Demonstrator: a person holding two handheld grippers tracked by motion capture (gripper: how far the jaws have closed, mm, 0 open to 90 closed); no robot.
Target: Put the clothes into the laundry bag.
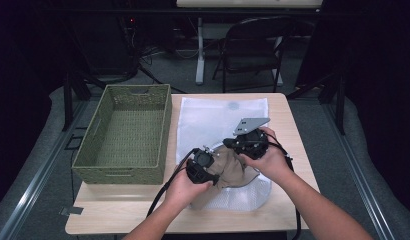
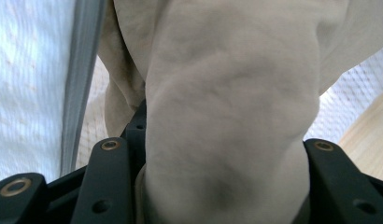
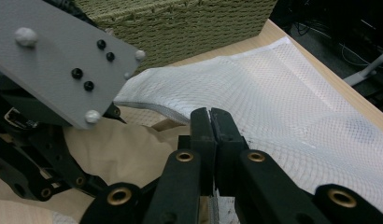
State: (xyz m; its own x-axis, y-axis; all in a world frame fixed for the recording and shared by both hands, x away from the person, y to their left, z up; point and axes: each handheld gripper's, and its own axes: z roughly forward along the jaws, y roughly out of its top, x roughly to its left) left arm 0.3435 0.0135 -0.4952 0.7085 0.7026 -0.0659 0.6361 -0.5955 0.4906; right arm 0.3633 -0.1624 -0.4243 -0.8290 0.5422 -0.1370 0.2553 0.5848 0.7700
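Note:
A white mesh bag [image 1: 218, 117] lies flat on the table, and a beige cloth [image 1: 234, 169] is bunched at its near end. My left gripper [image 1: 200, 167] sits at the cloth's left side. In the left gripper view the left gripper [image 2: 217, 154] is shut on a thick fold of beige cloth [image 2: 227, 93]. My right gripper [image 1: 245, 142] is at the cloth's far right side. In the right gripper view the right gripper [image 3: 210, 114] is shut on the mesh bag's [image 3: 283, 93] hemmed edge, lifting it above the beige cloth [image 3: 119, 149].
A green woven basket [image 1: 118, 175] stands on the table's left half, close beside the bag. The wooden table [image 1: 288, 125] shows bare at the right. A grey plate [image 3: 63, 56] with black linkage sits close in the right gripper view. A folding chair [image 1: 253, 45] stands behind the table.

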